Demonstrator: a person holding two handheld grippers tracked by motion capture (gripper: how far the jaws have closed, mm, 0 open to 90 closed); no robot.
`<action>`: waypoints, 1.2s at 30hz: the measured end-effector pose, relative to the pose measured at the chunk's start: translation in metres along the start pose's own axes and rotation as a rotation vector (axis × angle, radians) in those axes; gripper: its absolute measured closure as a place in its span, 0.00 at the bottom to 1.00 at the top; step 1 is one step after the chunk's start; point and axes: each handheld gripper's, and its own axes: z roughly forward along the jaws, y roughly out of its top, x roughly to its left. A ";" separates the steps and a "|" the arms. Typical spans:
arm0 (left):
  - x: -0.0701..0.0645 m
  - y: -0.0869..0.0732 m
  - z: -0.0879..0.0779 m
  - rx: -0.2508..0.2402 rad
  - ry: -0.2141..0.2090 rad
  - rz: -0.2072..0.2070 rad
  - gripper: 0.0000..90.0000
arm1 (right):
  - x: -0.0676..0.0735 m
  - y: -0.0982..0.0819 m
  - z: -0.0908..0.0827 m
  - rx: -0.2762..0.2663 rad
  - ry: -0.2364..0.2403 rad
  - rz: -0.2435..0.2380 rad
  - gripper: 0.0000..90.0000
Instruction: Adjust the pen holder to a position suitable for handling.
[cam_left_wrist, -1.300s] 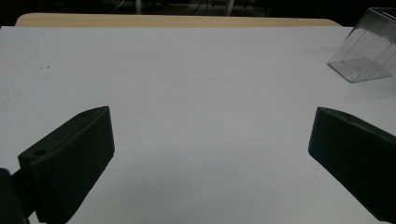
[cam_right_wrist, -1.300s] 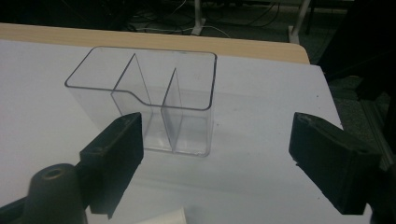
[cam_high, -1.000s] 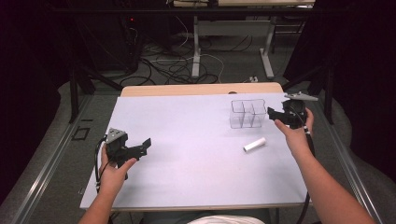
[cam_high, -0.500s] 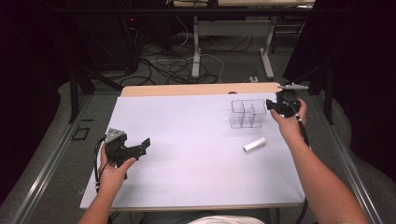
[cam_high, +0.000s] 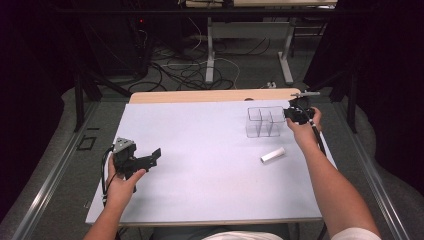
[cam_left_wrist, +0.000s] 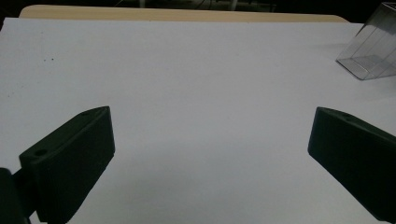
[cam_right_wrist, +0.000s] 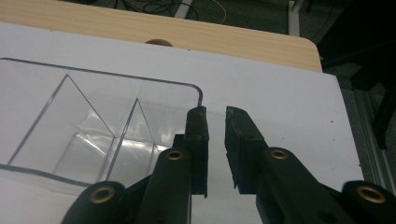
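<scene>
Right tool (cam_right_wrist: 215, 109) was set at the far right corner of the box (cam_right_wrist: 93, 130), a clear divided container that stood near the right back edge of the worktop (cam_high: 200, 150). Its jaws had just been closing and were drawn nearly together, one inside the end compartment and one outside. The thin right wall ran down between them. A narrow gap was left, and the pads were not yet seen to press on the wall.

The step in hand was judged to be a pinch on that wall, so that the box could be moved or steadied. The wall should be kept centred in the gap and the jaws sunk well below the rim before the squeeze is finished. Being light and smooth, the box could slip or tip if caught only at its top edge. The closing should be done gently, since hard plastic may skid sideways under uneven pressure. Any pull is best made low and level.

A white roll (cam_high: 272, 155) lay near the box, on the person's side of it, and should be cleared in any drag. The left tool (cam_high: 145, 162) was held spread wide over bare worktop, well apart from the box, with nothing between its jaws.
</scene>
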 end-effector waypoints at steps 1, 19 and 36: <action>0.000 0.000 0.000 0.000 0.000 -0.001 0.01 | 0.000 0.000 0.000 0.000 0.000 0.000 0.89; 0.000 -0.001 0.002 0.008 0.001 -0.004 0.01 | 0.000 -0.007 0.016 0.041 0.008 0.028 1.00; -0.001 -0.001 0.003 0.009 -0.001 -0.005 0.01 | 0.021 -0.009 0.016 0.021 0.052 -0.029 1.00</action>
